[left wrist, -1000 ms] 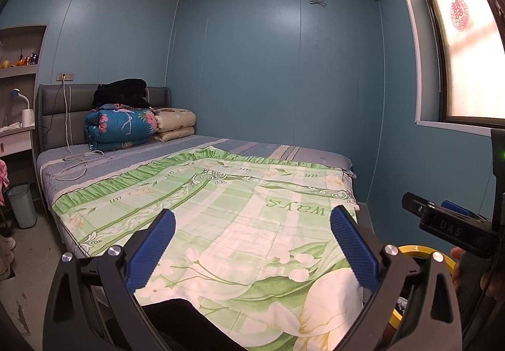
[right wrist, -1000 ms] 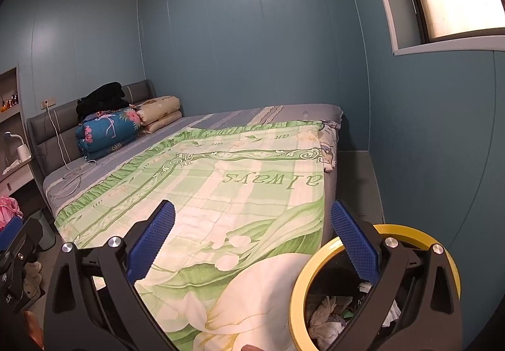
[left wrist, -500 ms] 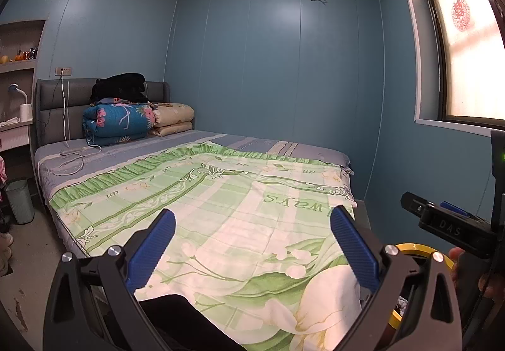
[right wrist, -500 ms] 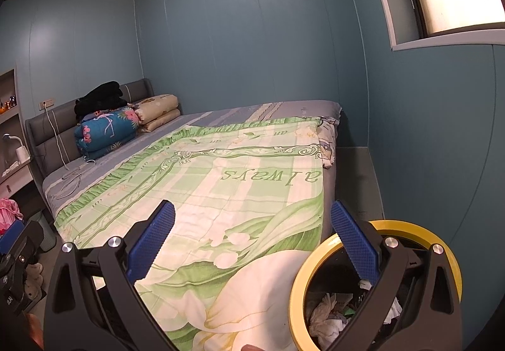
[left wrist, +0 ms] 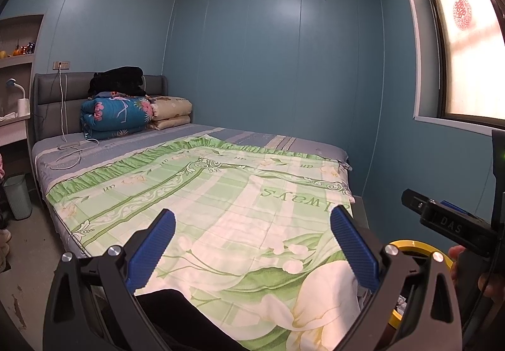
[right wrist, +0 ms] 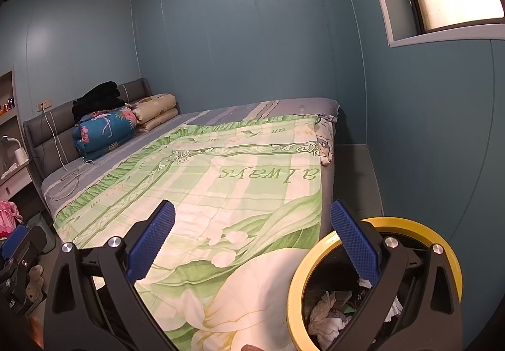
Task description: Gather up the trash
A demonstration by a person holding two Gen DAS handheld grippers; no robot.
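Note:
A yellow-rimmed trash bin (right wrist: 315,253) stands on the floor at the foot of the bed, right of it, with crumpled paper trash (right wrist: 325,316) inside. My right gripper (right wrist: 252,243) is open and empty, its right finger over the bin's mouth. My left gripper (left wrist: 252,253) is also open and empty, held over the foot of the green floral bedspread (left wrist: 202,193). In the left wrist view the bin's rim (left wrist: 410,244) shows behind the right finger, and the right gripper's body (left wrist: 451,224) is at the right edge.
Folded quilts (left wrist: 116,114) and dark clothes lie against the grey headboard. A white cable (left wrist: 69,148) trails on the sheet. A small green bin (left wrist: 17,196) stands on the floor left of the bed. A narrow floor strip (right wrist: 356,174) runs between bed and blue wall.
Both views have dropped a little and come closer to the bed. The yellow bin sits slightly lower in the right wrist view. Both grippers have stayed open.

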